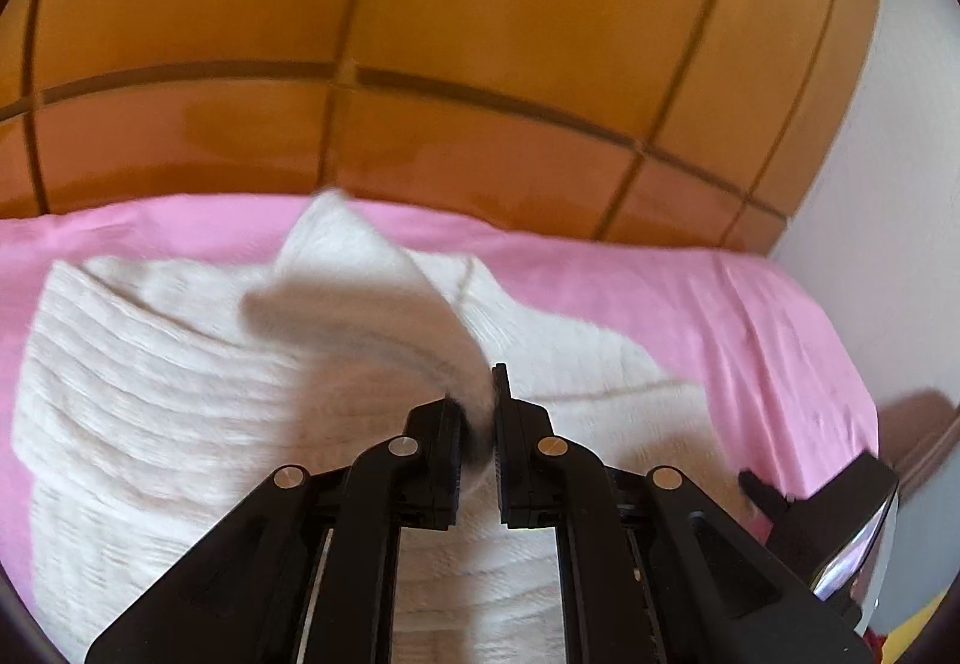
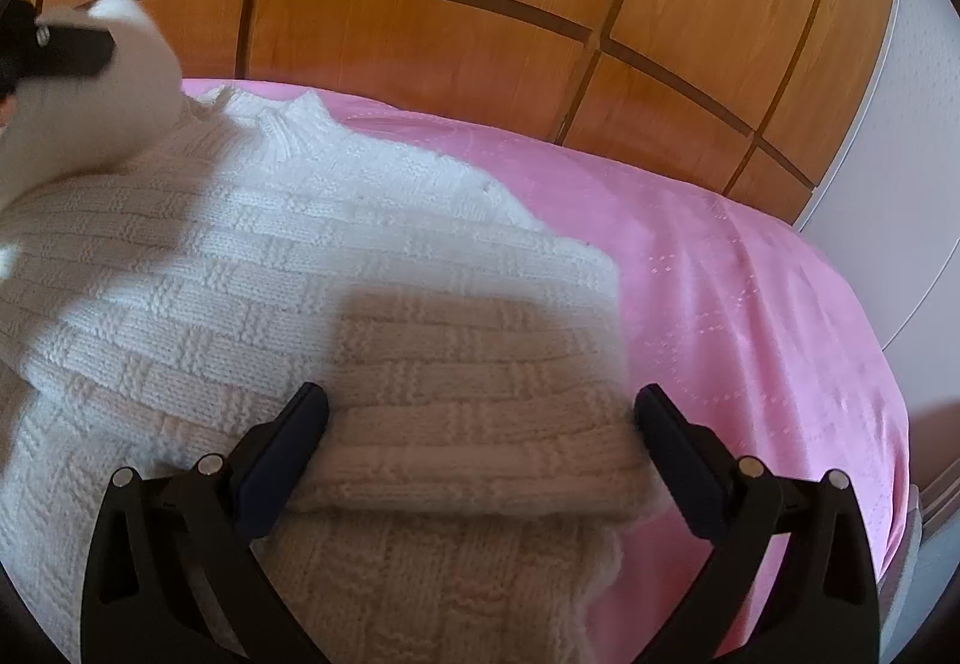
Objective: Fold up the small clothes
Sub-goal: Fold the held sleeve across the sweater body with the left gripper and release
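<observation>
The left gripper (image 1: pixel 480 424) reaches up from six o'clock, its jaws pinched on a blurred fold of the white knit sweater (image 1: pixel 150 400) that lifts toward twelve o'clock. The rest of the sweater lies spread on the pink sheet (image 1: pixel 750 316), mostly toward nine o'clock, with wooden panelling (image 1: pixel 420 34) across the top. At four o'clock, part of another black gripper (image 1: pixel 828 514) shows over the sheet's edge.
</observation>
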A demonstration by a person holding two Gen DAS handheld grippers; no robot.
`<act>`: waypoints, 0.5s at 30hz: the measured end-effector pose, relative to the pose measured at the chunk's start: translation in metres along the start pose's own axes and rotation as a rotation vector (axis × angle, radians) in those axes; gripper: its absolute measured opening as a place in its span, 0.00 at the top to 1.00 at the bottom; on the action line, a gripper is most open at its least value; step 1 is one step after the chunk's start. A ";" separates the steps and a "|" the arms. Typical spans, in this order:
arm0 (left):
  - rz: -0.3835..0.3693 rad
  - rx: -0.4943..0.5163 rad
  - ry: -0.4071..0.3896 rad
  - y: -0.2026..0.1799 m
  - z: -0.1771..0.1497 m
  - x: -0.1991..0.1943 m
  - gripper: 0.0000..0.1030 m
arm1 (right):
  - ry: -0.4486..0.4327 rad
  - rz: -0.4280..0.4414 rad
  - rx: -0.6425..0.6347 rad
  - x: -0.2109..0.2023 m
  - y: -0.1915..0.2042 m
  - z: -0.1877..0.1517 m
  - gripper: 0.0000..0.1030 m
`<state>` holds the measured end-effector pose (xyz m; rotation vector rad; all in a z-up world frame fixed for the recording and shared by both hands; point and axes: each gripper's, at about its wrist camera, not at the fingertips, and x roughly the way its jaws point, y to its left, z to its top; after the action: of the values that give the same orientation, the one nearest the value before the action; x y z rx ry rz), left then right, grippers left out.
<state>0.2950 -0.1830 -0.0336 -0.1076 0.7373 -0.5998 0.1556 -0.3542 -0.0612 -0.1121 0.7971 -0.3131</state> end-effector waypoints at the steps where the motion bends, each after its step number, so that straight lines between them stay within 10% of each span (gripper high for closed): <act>1: -0.002 0.007 0.008 0.000 -0.001 0.001 0.82 | 0.000 0.001 0.000 0.000 0.000 0.000 0.02; 4: -0.010 0.034 -0.017 -0.002 -0.012 -0.005 0.19 | 0.002 0.007 0.005 0.000 0.000 0.000 0.02; 10: 0.120 0.010 -0.090 0.045 -0.037 -0.031 0.16 | 0.002 0.009 0.006 0.000 -0.002 0.000 0.02; 15: 0.343 -0.258 -0.152 0.136 -0.056 -0.051 0.16 | -0.017 0.021 0.022 -0.003 -0.006 0.000 0.02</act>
<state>0.2928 -0.0356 -0.0850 -0.2563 0.6638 -0.1656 0.1517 -0.3586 -0.0579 -0.0855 0.7778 -0.3009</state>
